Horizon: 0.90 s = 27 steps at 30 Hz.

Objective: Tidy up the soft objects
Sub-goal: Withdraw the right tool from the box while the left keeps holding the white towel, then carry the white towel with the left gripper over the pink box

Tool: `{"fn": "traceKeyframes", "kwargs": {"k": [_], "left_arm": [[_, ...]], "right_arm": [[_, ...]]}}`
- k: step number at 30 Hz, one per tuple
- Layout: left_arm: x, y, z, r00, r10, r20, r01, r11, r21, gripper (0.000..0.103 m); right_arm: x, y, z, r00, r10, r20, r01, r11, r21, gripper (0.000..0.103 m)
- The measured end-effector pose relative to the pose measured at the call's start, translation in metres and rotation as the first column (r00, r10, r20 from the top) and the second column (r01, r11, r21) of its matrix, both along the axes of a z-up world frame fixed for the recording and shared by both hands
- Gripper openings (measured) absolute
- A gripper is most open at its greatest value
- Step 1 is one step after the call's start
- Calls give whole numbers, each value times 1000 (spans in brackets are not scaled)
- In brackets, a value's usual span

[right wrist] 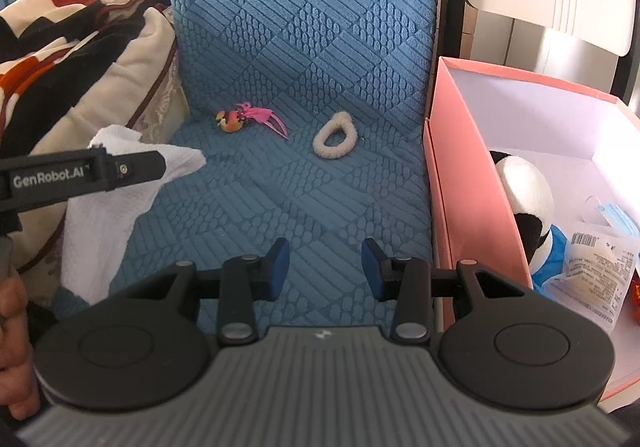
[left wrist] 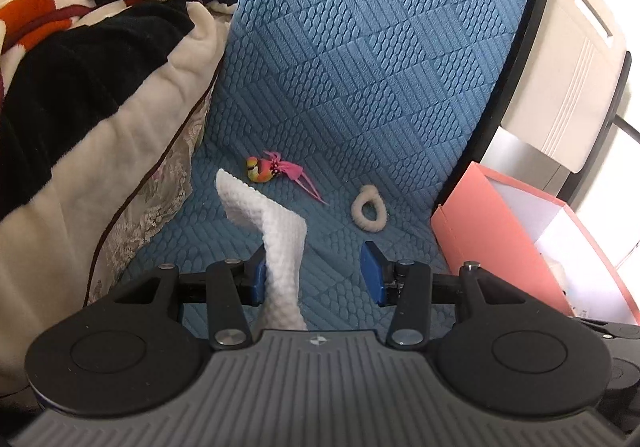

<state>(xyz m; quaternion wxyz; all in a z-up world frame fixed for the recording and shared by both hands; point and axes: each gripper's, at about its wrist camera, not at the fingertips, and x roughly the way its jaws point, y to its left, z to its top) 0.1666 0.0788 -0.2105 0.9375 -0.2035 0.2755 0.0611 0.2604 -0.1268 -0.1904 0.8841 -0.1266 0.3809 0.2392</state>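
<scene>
Left gripper (left wrist: 316, 273) sits half open with a white cloth (left wrist: 280, 247) draped against just its left pad, not pinched. Right gripper (right wrist: 325, 269) is open and empty, scrunchie (right wrist: 335, 141) ahead of it, pink box (right wrist: 472, 183) to its right.

blue quilted geometric mattress cover (left wrist: 360, 67); white waffle-textured cloth (left wrist: 276, 231); cream scrunchie (right wrist: 335, 135); pink-feathered orange-yellow toy bird (right wrist: 240, 119); pink box (right wrist: 472, 187); red-black-cream striped blanket (left wrist: 80, 47).
</scene>
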Motion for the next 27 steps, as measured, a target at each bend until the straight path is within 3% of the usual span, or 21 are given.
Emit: {"fn": "traceKeyframes", "kwargs": {"k": [13,16,21,27], "left_arm": [[1,-11,-1,1000,-14,-14,15,999,40,46],[1,-14,-2,999,-22,-29,23,999,40,38],[-2,-18,-1,999,-22,-46,24,999,41,15],[-9,-29,10,999,-23,-38,25,999,46,9]], "right_arm": [[0,-7,2,1000,-14,1,14,1000,13,42],[-1,-10,3,1000,-16,5,16,1000,20,42],[-4,-16,7,1000,-22,11,22,999,31,43],[-9,-30,18,999,-39,10,39,997,68,43]]}}
